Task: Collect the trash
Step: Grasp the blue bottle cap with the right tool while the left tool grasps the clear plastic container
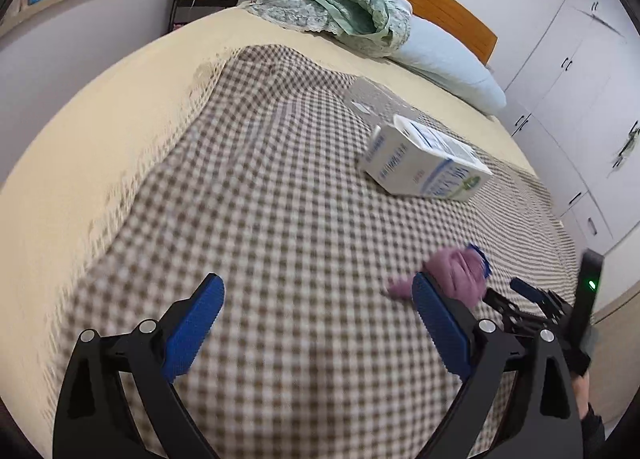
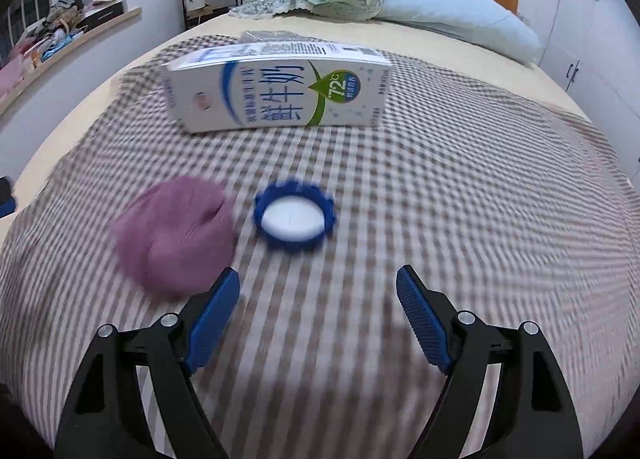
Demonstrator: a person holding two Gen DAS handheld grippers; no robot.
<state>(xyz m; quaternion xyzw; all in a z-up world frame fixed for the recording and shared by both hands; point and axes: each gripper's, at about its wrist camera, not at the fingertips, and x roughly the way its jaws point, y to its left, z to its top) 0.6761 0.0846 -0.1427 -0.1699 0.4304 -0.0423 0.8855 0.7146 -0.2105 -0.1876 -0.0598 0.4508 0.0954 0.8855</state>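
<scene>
Hovering right tongs agape, tilted down over cap | left tongs agape (empty)

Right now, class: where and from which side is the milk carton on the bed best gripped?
Grip the carton across its narrow thickness, near the middle, coming from above. It lies flat on its broad face, long side across the right view, so top and bottom long edges are both free.

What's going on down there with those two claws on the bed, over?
Left gripper open, right gripper open, both empty. Milk carton lying flat, blue cap nearer. Purple cloth beside cap.
</scene>
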